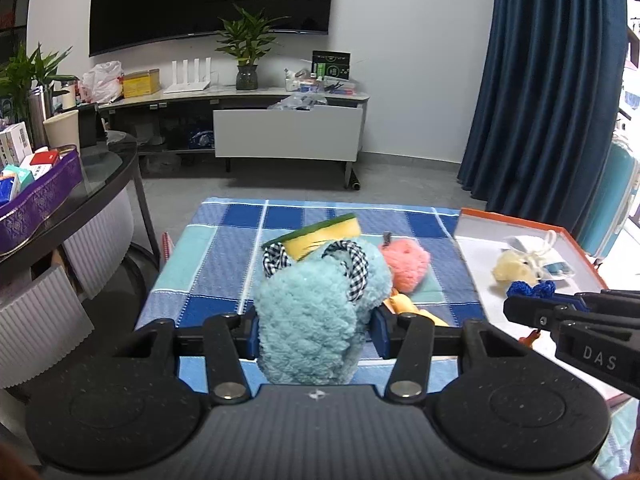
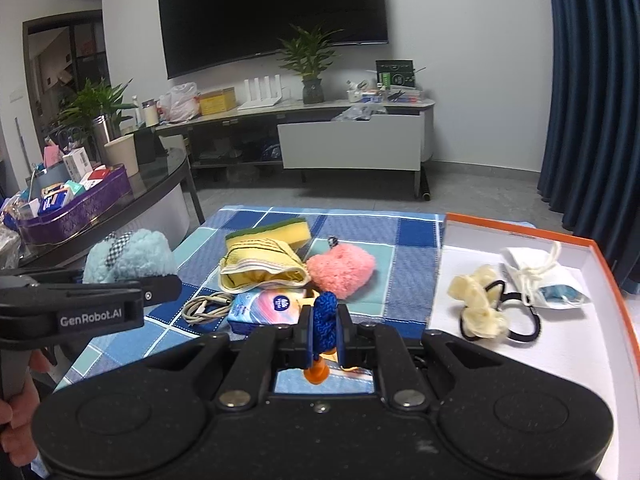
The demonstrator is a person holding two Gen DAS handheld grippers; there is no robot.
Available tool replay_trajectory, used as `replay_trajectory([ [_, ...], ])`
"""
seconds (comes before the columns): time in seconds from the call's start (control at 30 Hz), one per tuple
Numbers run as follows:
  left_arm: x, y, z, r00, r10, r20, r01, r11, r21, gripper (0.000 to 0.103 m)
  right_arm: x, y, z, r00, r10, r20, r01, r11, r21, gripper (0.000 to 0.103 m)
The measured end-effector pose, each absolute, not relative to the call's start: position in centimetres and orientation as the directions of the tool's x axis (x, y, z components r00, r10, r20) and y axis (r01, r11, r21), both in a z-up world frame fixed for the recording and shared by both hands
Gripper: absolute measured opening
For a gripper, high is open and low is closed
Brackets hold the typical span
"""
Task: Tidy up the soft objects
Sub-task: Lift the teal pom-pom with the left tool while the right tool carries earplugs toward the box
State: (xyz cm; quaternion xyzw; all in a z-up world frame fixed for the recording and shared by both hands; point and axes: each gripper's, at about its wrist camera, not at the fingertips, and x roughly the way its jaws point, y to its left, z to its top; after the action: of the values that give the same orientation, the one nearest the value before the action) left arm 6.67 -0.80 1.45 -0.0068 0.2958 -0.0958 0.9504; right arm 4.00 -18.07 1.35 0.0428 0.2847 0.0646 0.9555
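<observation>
My left gripper (image 1: 316, 328) is shut on a fluffy light-blue plush (image 1: 320, 292) with black-and-white checked loops, held above the blue checked cloth (image 1: 224, 248). The right wrist view shows this plush (image 2: 132, 258) at the left, in the left gripper (image 2: 174, 285). My right gripper (image 2: 325, 332) is shut on a dark-blue knitted piece (image 2: 326, 312) with an orange part hanging below it. On the cloth lie a yellow-green sponge (image 2: 276, 229), a yellow fabric mitt (image 2: 260, 270) and a pink fluffy heart (image 2: 342, 268). The right gripper (image 1: 512, 309) also enters the left wrist view from the right.
A white box with an orange rim (image 2: 520, 227) at the right holds a cream hair tie (image 2: 478, 300) and a white drawstring pouch (image 2: 536, 276). A tissue pack (image 2: 268, 308) and a cable (image 2: 204, 306) lie near the front. A glass table with a purple tray (image 2: 76, 216) stands at the left.
</observation>
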Motion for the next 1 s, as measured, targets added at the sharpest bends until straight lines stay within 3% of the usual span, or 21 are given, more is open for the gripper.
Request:
replay_trajectory([
  [1.0, 4.2, -5.9, 2.2, 0.795, -0.287, -0.535, 0.313, 0.949, -0.045, 0.051, -0.1, -24.1, 2.4, 0.856, 0.013, -0.516, 0.051, 0.993, 0.11, 0.013],
])
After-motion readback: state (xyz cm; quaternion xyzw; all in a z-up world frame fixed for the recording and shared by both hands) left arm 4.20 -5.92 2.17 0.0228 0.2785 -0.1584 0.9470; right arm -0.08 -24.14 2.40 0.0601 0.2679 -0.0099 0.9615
